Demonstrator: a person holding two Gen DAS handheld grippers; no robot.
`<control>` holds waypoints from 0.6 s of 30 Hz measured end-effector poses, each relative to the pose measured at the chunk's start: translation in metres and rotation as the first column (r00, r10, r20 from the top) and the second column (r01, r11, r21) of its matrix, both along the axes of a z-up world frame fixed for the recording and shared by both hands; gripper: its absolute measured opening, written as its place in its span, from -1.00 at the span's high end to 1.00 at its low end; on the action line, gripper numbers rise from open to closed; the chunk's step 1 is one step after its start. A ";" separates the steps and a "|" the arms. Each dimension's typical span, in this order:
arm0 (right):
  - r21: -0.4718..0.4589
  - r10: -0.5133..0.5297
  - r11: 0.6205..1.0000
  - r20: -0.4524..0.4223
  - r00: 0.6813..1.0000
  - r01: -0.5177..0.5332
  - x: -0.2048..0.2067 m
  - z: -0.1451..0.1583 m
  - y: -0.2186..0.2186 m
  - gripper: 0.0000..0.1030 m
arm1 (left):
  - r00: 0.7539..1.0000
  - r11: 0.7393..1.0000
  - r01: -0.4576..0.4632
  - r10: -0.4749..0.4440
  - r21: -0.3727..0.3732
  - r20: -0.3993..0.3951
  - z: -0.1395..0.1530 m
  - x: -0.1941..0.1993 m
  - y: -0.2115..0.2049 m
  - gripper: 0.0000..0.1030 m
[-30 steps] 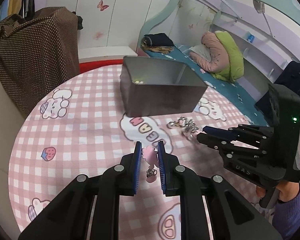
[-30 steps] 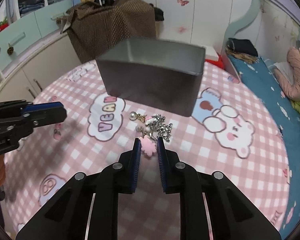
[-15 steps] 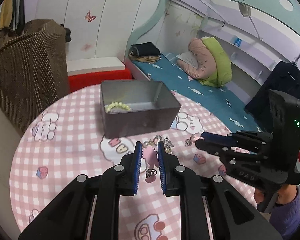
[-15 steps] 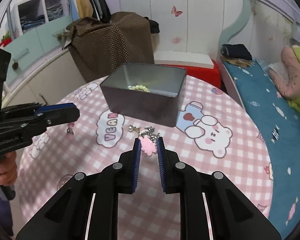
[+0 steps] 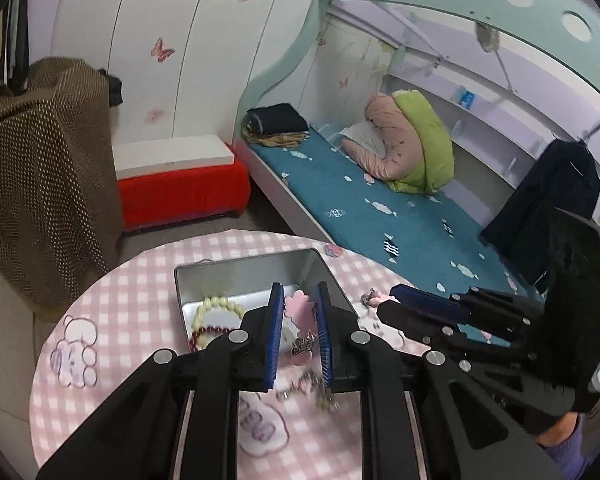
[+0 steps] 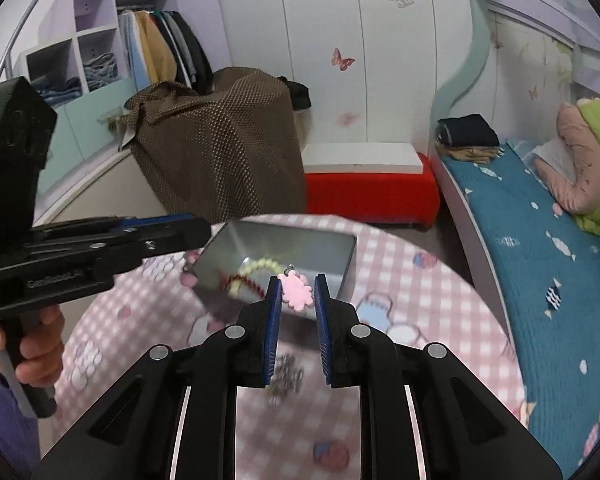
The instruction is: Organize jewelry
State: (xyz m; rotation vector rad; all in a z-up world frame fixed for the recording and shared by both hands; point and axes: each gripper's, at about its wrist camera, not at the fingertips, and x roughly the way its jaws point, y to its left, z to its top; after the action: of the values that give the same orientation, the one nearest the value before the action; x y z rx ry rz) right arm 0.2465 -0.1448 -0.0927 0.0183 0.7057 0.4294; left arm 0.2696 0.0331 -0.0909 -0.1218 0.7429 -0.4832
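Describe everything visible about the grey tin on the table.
The grey tin is an open, rectangular, lidless box of dull metal with shiny inner walls. It stands upright on the pink checked tablecloth. Inside lie a pale yellow-green bead bracelet and a dark red bead strand. Nothing grips it; loose silvery jewelry lies on the cloth before it.

Left gripper [image 5: 297, 334]: matte black plastic body of angular linkage arms with triangular cut-outs; round silver screw heads at each pivot; two flat blue ribbed pads [image 5: 275, 336] on the inner faces of the fingers; pale rails along the near inner edges.

Right gripper [image 6: 297, 322]: same build, black with silver screws and blue pads. Seen from the left camera, a boxy black housing with a small green light; faint embossed lettering on the side; black pistol-style handle.

Person: hand [image 6: 28, 350] on the handle, purple sleeve [image 5: 568, 450] at the wrist.
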 end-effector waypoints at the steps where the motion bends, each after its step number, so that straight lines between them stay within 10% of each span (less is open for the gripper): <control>1: 0.006 -0.001 1.000 -0.007 1.000 0.001 0.007 -0.002 0.001 0.66 | 1.000 1.000 -0.005 0.005 0.003 -0.014 -0.003 0.008 0.000 0.71; 14: -0.002 0.005 1.000 -0.093 0.996 -0.005 0.044 -0.036 0.018 0.66 | 0.993 0.999 -0.030 0.032 0.025 -0.112 -0.044 0.041 0.000 0.70; 18: -0.002 0.006 1.000 -0.104 0.995 -0.006 0.046 -0.040 0.021 0.66 | 0.992 0.998 -0.049 0.052 0.032 -0.116 -0.048 0.038 0.002 0.38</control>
State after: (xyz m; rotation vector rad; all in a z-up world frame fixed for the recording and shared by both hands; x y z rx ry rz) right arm 0.2922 -0.1235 -0.1325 0.0369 0.8087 0.4356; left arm 0.3073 0.0355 -0.1385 -0.1422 0.8595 -0.4195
